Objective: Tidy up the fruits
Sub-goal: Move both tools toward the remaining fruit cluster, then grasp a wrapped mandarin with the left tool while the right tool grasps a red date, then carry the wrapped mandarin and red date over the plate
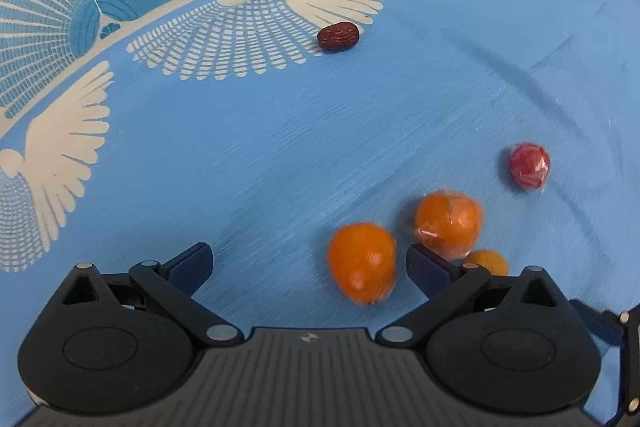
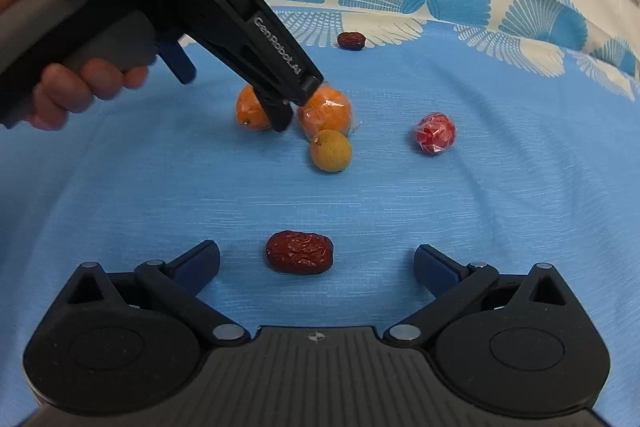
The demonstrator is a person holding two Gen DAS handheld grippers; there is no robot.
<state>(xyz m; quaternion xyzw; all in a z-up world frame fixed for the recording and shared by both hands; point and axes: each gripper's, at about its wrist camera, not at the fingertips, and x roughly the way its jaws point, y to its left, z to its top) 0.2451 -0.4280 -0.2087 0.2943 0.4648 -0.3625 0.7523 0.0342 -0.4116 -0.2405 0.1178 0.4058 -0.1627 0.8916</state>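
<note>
Left gripper (image 1: 308, 267): jaws spread, empty; bare orange (image 1: 362, 263) between them, beside right jaw; smooth, firm, roll-prone; best gripped across middle. Right gripper (image 2: 316, 263): jaws spread, empty; wrinkled red date (image 2: 300, 252) centred between; light, slightly soft.

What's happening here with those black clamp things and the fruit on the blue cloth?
A person is sorting small fruits on a blue patterned cloth, with a hand-held gripper in each hand. The left gripper is open, low over the plain orange fruit, next to a wrapped orange fruit and a small yellow fruit. The right gripper is open too, with a red date lying between its fingers. Nothing is gripped yet. A wrapped red fruit and another date lie apart.
</note>
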